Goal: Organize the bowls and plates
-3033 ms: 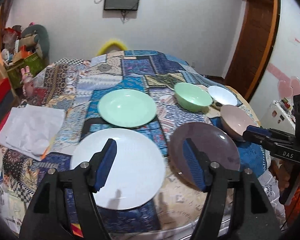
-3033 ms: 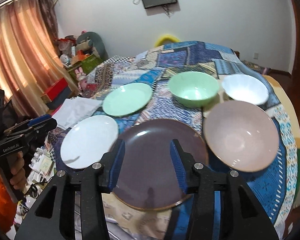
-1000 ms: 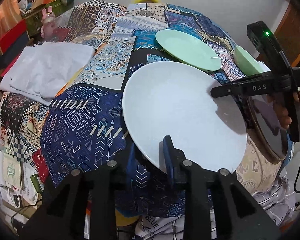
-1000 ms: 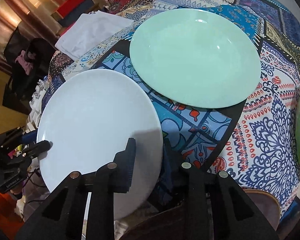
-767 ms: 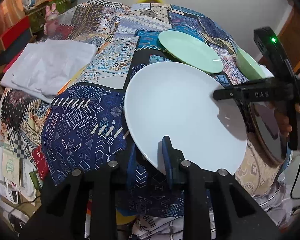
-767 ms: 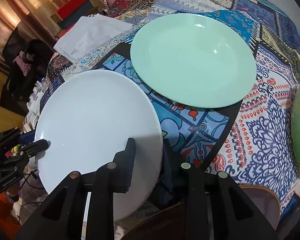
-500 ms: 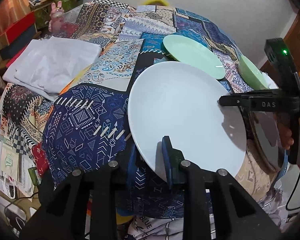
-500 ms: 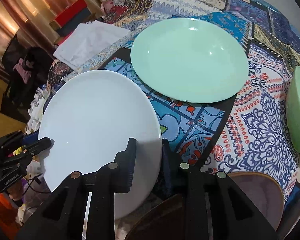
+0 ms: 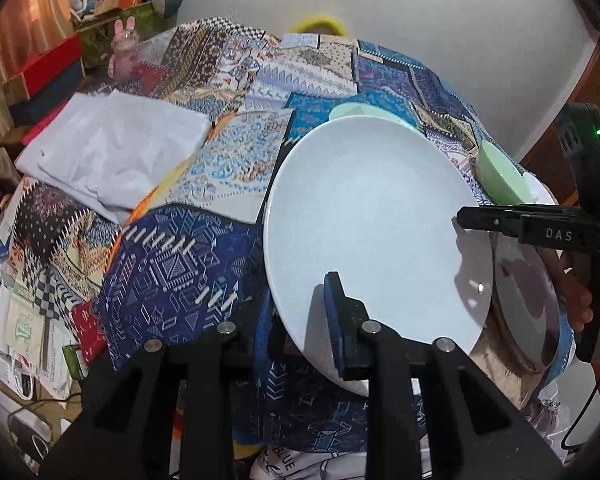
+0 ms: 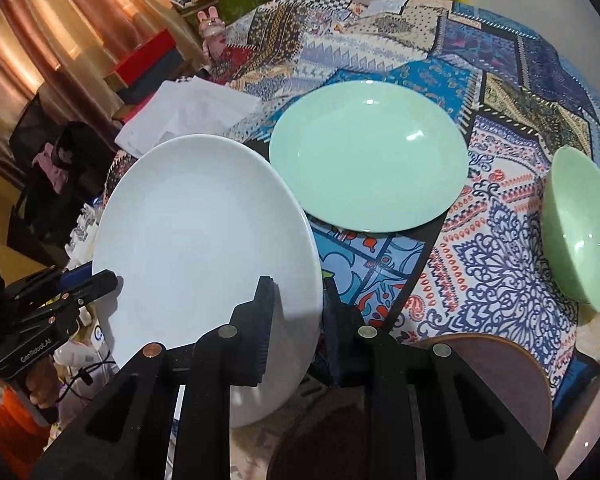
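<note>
Now that both my left gripper [image 9: 300, 320] and right gripper [image 10: 296, 312] have clamped the white plate [image 9: 372, 216], it's tilting up off the desk [image 9: 172, 264], centre frame, ready for stacking.

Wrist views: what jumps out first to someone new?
The white plate, clamped at opposite rims by the left gripper and the right gripper and tilted above the patchwork tablecloth. Behind it lies a mint green plate, a green bowl at the right, a brown plate nearest.
</note>
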